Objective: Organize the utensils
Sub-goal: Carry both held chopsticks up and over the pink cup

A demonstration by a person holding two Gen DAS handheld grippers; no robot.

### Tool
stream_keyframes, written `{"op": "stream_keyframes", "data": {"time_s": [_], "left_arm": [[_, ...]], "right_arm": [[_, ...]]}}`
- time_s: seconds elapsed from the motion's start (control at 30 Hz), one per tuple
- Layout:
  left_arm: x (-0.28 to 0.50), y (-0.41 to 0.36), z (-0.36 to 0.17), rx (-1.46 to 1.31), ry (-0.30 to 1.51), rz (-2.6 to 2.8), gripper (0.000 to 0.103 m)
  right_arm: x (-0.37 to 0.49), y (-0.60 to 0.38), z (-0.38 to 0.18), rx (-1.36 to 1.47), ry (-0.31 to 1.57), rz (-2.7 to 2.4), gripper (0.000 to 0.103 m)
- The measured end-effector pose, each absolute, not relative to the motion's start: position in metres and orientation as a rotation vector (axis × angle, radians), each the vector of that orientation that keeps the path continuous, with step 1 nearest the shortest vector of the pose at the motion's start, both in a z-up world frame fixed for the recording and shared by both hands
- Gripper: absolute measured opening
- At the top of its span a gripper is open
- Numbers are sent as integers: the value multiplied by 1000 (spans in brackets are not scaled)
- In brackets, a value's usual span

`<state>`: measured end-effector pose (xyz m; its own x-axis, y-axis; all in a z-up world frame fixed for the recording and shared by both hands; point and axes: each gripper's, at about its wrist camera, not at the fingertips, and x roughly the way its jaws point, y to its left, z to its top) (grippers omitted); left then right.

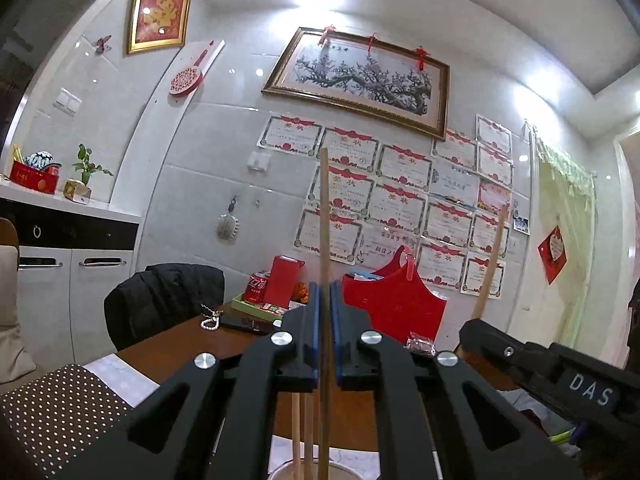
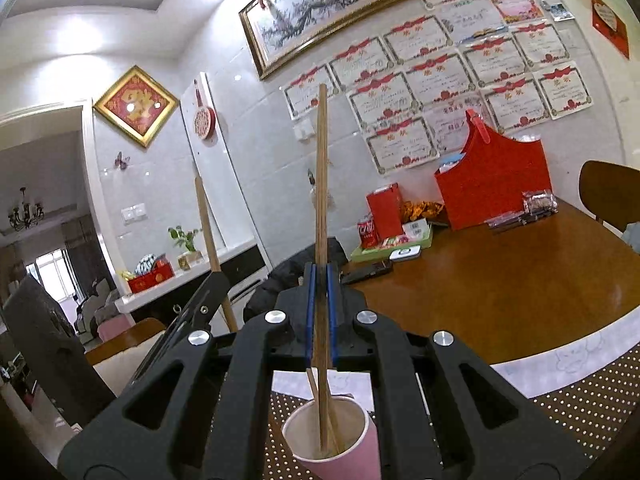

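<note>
My left gripper (image 1: 325, 296) is shut on an upright wooden chopstick (image 1: 324, 216); its lower end reaches down to a cup rim (image 1: 280, 474) where two more chopsticks (image 1: 302, 436) stand. My right gripper (image 2: 320, 280) is shut on a pair of upright wooden chopsticks (image 2: 321, 176) whose lower ends stand inside a pink paper cup (image 2: 360, 452) on a dotted placemat (image 2: 580, 412). The right gripper shows in the left wrist view (image 1: 520, 356) with its chopstick (image 1: 490, 268). The left gripper shows in the right wrist view (image 2: 196, 312) with its chopstick (image 2: 210, 236).
A brown wooden table (image 2: 500, 292) carries a red basket (image 2: 496, 184), a green tray with a cola can (image 2: 368, 232), a red box (image 2: 384, 210), a dark phone (image 2: 366, 272) and snack packets (image 2: 538, 202). A chair with a black jacket (image 1: 160, 300) stands at the far side.
</note>
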<state>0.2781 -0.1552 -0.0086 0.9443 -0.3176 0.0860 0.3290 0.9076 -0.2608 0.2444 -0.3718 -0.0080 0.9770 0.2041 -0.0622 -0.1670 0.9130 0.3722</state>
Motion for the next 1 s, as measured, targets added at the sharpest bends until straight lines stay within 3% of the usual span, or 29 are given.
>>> {"op": "stream_keyframes", "data": {"time_s": [0.63,0.67,0.7,0.87,1.0], "left_arm": [[289,-159,-34,-224,37,-339,7],[288,-158,-35,-220,40,-341,11],[287,-158,-35,-217,51,-344,22],[281,-150,-34,-213,67,-331,25],[275,-142,-30,-193,78,-296,35]], "right_arm": [[260,-367,-23,317,184,158,6],[260,-367,-23,316,187,162,6],[260,-366,-24,314,189,164,6],[261,-363,-24,300,202,169,6],[261,-361,-25,298,218,174,6]]}}
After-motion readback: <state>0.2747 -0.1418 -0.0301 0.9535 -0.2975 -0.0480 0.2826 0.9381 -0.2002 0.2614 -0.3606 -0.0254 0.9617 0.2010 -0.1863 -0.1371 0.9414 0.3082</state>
